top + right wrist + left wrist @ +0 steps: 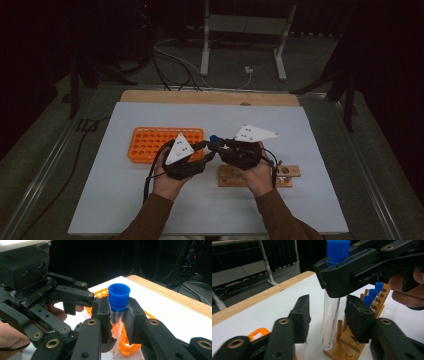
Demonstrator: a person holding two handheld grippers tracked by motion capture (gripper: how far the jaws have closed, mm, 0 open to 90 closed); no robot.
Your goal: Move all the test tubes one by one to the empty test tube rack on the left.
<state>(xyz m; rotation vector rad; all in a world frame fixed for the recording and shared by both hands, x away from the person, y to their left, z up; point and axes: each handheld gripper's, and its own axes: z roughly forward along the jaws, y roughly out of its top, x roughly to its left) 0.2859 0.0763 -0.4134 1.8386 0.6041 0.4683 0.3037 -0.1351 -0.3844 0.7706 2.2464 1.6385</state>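
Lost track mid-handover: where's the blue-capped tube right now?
The tube is upright in the right gripper, above the table between orange rack and wooden rack, left gripper jaws flanking it.

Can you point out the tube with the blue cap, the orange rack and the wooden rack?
tube [116, 326], right gripper view, on its clear glass below the cap.
orange rack [150, 140], high view, on its top face with holes.
wooden rack [290, 171], high view, on its right end.

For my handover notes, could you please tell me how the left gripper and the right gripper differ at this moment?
The right gripper is shut on the test tube just below its blue cap, while the left gripper is open, its pads on either side of the tube's lower part without touching it. The right gripper holds the tube upright from above; the left gripper sits lower, by the wooden rack. Both have black jaws.
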